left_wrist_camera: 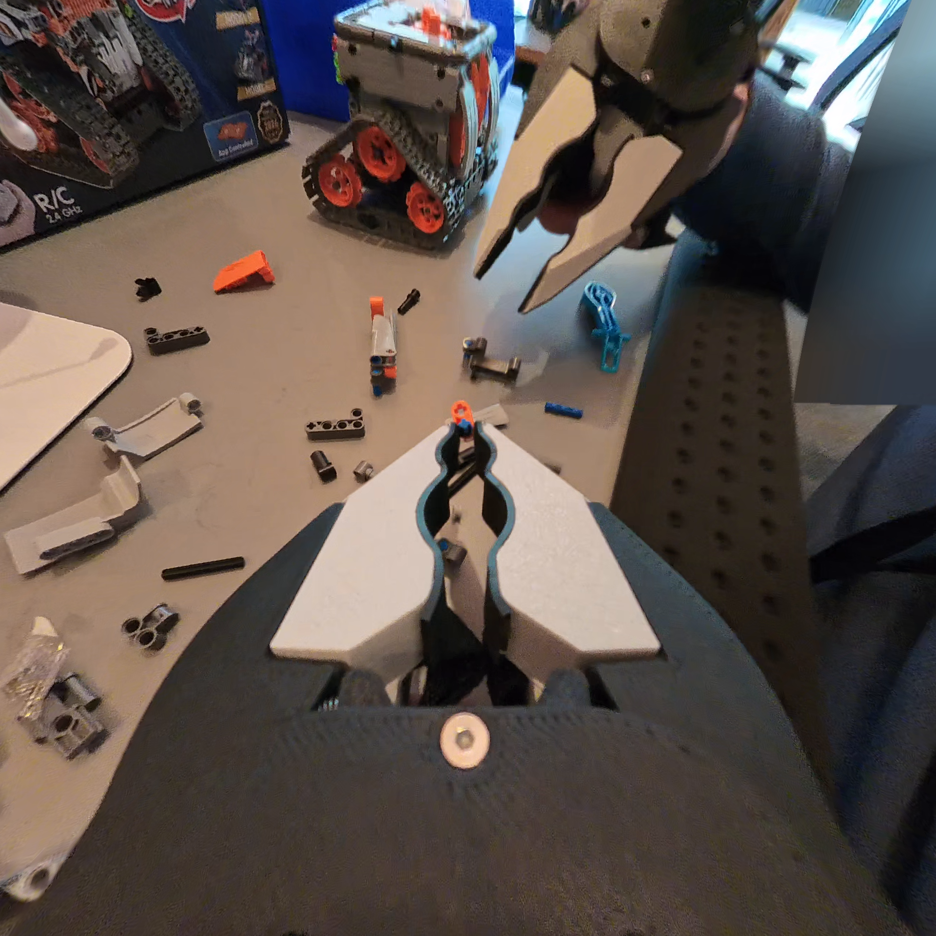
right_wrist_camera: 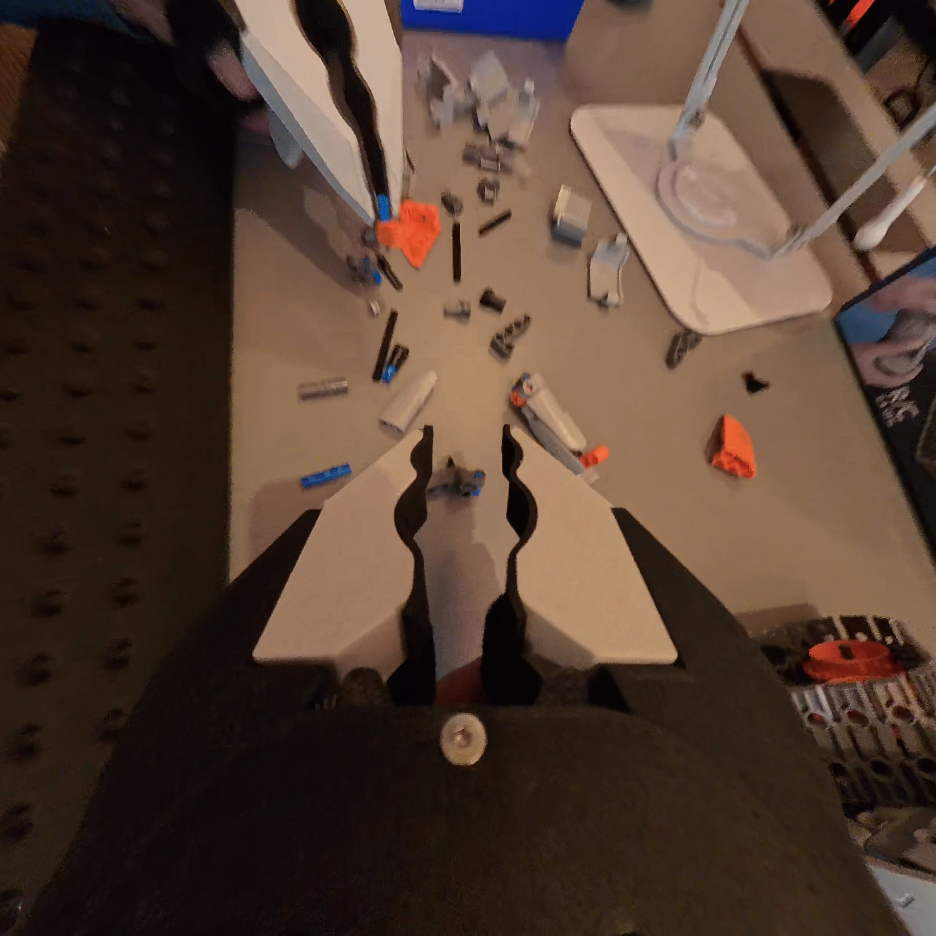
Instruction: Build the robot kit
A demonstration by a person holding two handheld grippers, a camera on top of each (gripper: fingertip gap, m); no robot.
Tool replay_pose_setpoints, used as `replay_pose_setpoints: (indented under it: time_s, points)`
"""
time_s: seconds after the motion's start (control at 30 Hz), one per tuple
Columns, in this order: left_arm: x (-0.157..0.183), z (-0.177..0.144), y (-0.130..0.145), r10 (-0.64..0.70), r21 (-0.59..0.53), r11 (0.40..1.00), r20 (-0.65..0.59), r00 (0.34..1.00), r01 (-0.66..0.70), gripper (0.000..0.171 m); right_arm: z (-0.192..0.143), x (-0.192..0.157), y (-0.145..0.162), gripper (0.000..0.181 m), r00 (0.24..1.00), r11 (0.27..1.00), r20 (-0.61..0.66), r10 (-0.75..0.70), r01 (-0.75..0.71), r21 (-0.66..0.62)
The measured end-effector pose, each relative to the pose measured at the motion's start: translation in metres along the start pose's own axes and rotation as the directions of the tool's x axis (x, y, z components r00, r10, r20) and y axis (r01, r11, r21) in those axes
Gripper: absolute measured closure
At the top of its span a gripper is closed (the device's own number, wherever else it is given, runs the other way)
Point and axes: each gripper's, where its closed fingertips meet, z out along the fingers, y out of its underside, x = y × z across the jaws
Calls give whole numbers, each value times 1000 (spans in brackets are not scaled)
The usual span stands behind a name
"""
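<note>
My left gripper (left_wrist_camera: 462,428) is shut on a small orange connector with a blue pin (left_wrist_camera: 461,413), held just above the grey table (left_wrist_camera: 263,212). It also shows at the top of the right wrist view (right_wrist_camera: 381,210), with the orange piece (right_wrist_camera: 410,230) at its tip. My right gripper (right_wrist_camera: 467,430) is open and empty, hovering above a small grey and blue piece (right_wrist_camera: 456,483). In the left wrist view the right gripper (left_wrist_camera: 501,291) hangs at the upper right, above that same piece (left_wrist_camera: 489,357).
Loose black, grey and blue parts lie scattered over the table. A tracked toy vehicle with orange wheels (left_wrist_camera: 405,152) and its box (left_wrist_camera: 126,101) stand at the back. There are a white lamp base (right_wrist_camera: 709,228), an orange panel (left_wrist_camera: 243,271), a grey and orange assembly (left_wrist_camera: 382,344), a light-blue tool (left_wrist_camera: 605,329) and a black perforated strip (left_wrist_camera: 719,456). The tips of one gripper are about 10 cm away from the tips of the other.
</note>
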Motion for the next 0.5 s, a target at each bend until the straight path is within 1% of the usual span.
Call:
replay_pose_setpoints:
  time_s: [0.1, 0.2, 0.23, 0.37, 0.5]
  points:
    - [3, -2, -9, -56, 58, 997, -47, 997, 58, 168, 0, -6, -27, 155, 999, 995, -29, -42, 44, 85]
    - [6, -2, -13, -89, 80, 992, -76, 993, 95, 168, 5, -13, -50, 154, 994, 985, -65, -83, 92, 144]
    - [7, -2, -15, -100, 91, 990, -87, 991, 108, 168, 9, -18, -55, 153, 992, 983, -67, -105, 114, 147]
    - [10, -5, -22, -138, 127, 980, -122, 983, 153, 168, 28, -30, -67, 151, 963, 961, -142, -230, 248, 124]
    - [13, -6, -24, -168, 139, 972, -164, 972, 191, 168, 41, -32, -73, 151, 929, 939, -213, -304, 329, 95]
